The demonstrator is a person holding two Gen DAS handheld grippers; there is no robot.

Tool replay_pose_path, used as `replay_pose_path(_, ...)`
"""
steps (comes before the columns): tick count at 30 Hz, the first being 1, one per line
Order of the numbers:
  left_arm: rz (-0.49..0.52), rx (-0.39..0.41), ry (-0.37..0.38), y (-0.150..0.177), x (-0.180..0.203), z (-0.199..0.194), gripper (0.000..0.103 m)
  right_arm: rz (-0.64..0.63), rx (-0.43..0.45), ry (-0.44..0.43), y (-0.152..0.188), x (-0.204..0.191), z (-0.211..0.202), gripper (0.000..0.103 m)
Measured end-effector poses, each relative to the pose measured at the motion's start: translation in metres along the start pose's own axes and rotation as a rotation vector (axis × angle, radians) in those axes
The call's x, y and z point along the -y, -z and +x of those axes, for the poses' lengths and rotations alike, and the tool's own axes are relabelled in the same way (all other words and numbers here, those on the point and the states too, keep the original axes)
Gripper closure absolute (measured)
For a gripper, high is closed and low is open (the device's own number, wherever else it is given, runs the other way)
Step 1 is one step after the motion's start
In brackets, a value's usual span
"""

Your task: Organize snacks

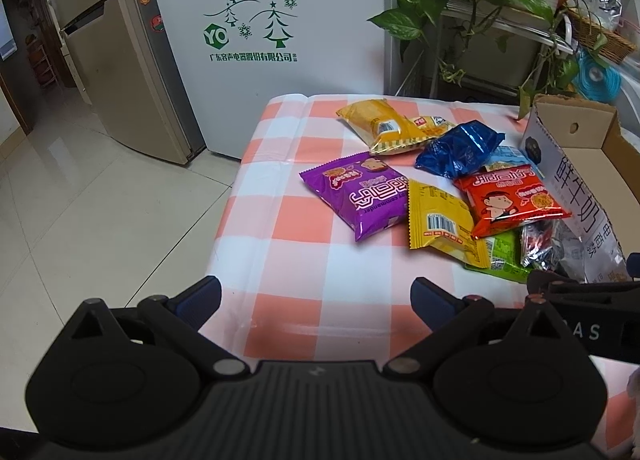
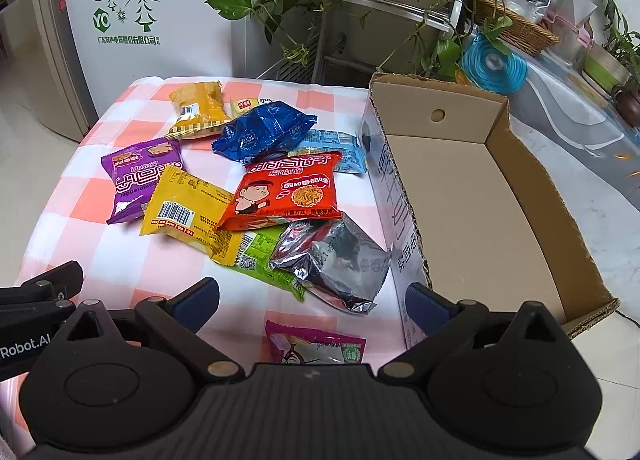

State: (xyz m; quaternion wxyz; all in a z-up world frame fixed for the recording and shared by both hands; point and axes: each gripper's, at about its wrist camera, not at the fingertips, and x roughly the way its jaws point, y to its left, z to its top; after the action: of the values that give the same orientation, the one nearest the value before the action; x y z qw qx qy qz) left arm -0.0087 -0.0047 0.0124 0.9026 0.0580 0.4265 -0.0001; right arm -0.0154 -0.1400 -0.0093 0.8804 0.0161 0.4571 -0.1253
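Left gripper (image 1: 316, 300): you hold it level over the table's near edge, jaws spread, empty.
Right gripper (image 2: 312, 300): yours too, spread, empty.
Snack packets (image 2: 280, 188): mid-table, beside the cardboard box (image 2: 472, 196).

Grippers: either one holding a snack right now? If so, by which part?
Nothing is held. The left gripper and right gripper are both open, with nothing between their fingers; the snack packets lie on the table.
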Motion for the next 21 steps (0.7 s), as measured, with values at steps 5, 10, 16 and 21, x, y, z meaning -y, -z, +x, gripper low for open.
replay_pose_path(5,-0.007,-0.004,-0.002,0.0003,-0.0012,0.0009,0.003,-0.002,0.001,0.0,-0.0001,-0.0007,0.0001,0.001)
replay_pose_path(10,-0.003,0.001,-0.011,0.0001,-0.0005,0.0008,0.003,-0.002,0.001,-0.002,0.0,-0.002,0.0006,0.001)
replay_pose_path(16,-0.002,0.0,-0.016,0.0001,0.0007,0.0019,0.003,-0.001,0.0,-0.001,0.0005,-0.0025,0.0009,0.001)
replay_pose_path(21,-0.006,-0.001,-0.014,0.0003,0.0004,0.0017,0.004,-0.003,0.002,0.0,0.0007,-0.0029,0.0006,0.001)
